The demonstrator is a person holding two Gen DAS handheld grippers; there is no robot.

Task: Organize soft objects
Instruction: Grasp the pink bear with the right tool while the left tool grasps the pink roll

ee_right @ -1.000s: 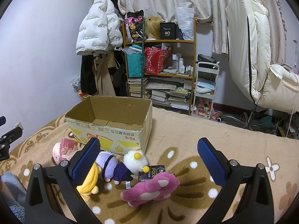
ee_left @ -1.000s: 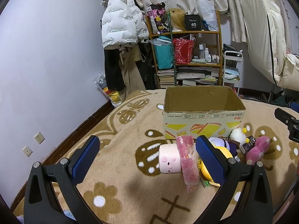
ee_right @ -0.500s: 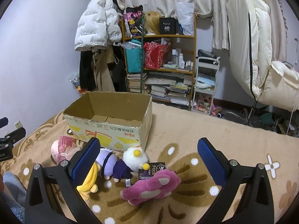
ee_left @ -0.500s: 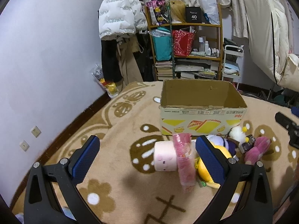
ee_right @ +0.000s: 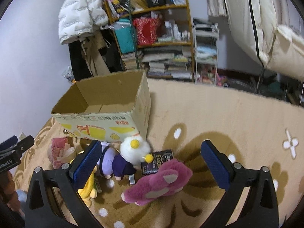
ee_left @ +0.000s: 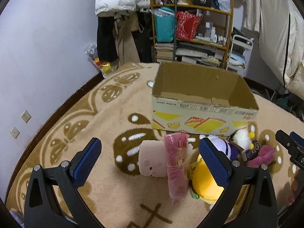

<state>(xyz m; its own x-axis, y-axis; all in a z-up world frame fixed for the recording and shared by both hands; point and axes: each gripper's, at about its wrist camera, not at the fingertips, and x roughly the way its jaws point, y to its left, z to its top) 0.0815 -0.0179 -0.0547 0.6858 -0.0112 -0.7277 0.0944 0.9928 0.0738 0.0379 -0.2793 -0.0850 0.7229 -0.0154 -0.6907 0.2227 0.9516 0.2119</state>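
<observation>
Two grippers, left (ee_left: 150, 158) and right (ee_right: 150, 160), hover spread wide and empty over plush toys (ee_right: 157, 182) lying before an open cardboard box (ee_left: 199, 114).

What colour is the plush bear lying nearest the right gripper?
The plush bear is magenta pink with paler paw pads; it shows best in the right wrist view.
</observation>
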